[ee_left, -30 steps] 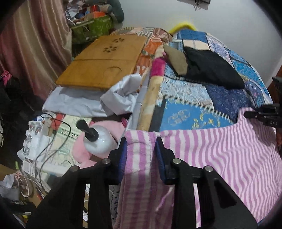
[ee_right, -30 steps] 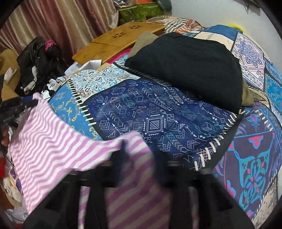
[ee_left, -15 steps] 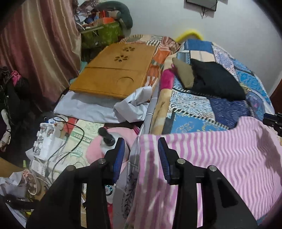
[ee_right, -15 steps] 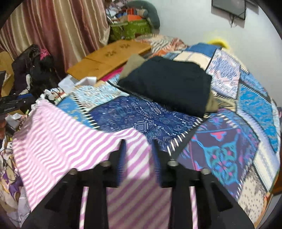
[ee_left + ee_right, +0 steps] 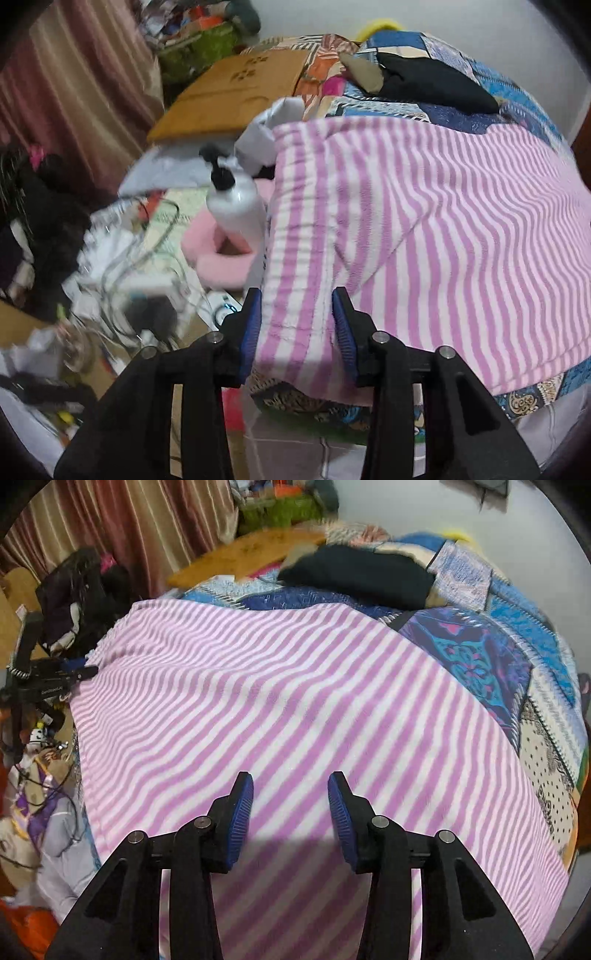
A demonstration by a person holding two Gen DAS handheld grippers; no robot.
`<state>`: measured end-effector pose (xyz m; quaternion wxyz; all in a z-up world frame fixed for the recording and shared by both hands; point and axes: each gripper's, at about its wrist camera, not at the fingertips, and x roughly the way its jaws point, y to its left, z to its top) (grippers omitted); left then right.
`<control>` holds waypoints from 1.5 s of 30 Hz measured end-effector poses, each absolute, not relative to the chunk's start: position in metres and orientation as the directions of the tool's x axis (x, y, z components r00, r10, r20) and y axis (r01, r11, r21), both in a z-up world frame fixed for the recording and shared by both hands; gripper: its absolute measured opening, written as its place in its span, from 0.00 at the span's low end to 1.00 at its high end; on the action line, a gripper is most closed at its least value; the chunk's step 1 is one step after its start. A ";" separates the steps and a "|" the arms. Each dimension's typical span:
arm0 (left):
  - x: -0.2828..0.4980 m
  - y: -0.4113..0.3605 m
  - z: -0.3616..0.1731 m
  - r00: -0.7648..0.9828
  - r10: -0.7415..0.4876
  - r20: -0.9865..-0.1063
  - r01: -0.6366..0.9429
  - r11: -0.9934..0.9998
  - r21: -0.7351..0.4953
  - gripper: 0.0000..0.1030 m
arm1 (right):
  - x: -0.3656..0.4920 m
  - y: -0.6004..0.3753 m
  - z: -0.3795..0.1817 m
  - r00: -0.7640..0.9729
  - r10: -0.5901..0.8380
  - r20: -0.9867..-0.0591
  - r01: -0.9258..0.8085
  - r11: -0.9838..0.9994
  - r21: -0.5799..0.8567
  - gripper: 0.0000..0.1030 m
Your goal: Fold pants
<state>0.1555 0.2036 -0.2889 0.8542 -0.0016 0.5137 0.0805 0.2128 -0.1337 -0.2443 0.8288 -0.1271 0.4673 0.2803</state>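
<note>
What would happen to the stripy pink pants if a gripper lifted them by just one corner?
The striped pants would probably flop and hang down, since they already drape in soft ripples over the quilt. They look fleecy, so likely light and not slippery. The fabric would probably bunch up rather than hold its shape.

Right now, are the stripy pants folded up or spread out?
Spread out. The striped pants lie wide and flat across the quilt, showing no fold; both grippers are open.

One faint white marking shows on the black body of the left hand-held gripper (image 5: 55, 681), off left of the right one, too blurred to read. Nothing else legible.
</note>
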 end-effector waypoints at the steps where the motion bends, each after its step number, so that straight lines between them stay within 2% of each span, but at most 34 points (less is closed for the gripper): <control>1: 0.155 0.203 -0.288 0.455 0.138 -0.879 -0.140 0.987 0.082 0.40 | 0.208 -0.136 -0.242 0.408 0.342 -0.846 -0.575 0.816 0.053 0.46; 5: 0.156 0.188 -0.266 0.465 0.202 -0.862 -0.129 0.979 0.160 0.40 | 0.197 -0.151 -0.230 0.415 0.351 -0.839 -0.554 0.829 0.073 0.47; 8: 0.156 0.169 -0.238 0.516 0.189 -0.835 -0.096 0.982 0.162 0.40 | 0.182 -0.177 -0.221 0.466 0.330 -0.821 -0.507 0.860 0.058 0.47; 10: 0.159 0.147 -0.217 0.558 0.157 -0.815 -0.056 0.987 0.152 0.41 | 0.173 -0.203 -0.216 0.504 0.318 -0.803 -0.456 0.888 0.065 0.48; 14: 0.175 0.090 -0.189 0.612 0.060 -0.788 0.043 0.993 0.109 0.54 | 0.146 -0.267 -0.204 0.592 0.259 -0.763 -0.299 0.950 0.090 0.49; 19: 0.204 -0.005 -0.175 0.618 -0.096 -0.780 0.204 0.978 0.041 0.56 | 0.103 -0.365 -0.202 0.669 0.160 -0.726 -0.048 0.984 0.173 0.50; 22: 0.219 -0.068 -0.179 0.593 -0.163 -0.789 0.295 0.955 0.024 0.56 | 0.075 -0.415 -0.209 0.678 0.121 -0.725 0.071 0.971 0.229 0.50; 26: 0.236 -0.150 -0.197 0.530 -0.225 -0.818 0.398 0.918 0.005 0.56 | 0.048 -0.469 -0.229 0.654 0.011 -0.757 0.238 0.946 0.219 0.50; 31: 0.245 -0.226 -0.227 0.444 -0.259 -0.858 0.477 0.879 -0.018 0.56 | 0.027 -0.522 -0.270 0.630 0.027 -0.776 0.396 0.848 0.351 0.50; 39: 0.243 -0.290 -0.268 0.366 -0.214 -0.906 0.554 0.832 0.028 0.57 | 0.038 -0.535 -0.312 0.654 0.112 -0.748 0.431 0.758 0.490 0.50; 41: 0.242 -0.294 -0.274 0.383 -0.197 -0.902 0.555 0.830 0.054 0.65 | 0.032 -0.543 -0.316 0.668 0.124 -0.733 0.438 0.731 0.523 0.50; 45: 0.239 -0.301 -0.280 0.426 -0.178 -0.887 0.558 0.823 0.103 0.72 | 0.032 -0.551 -0.321 0.707 0.145 -0.692 0.444 0.670 0.594 0.52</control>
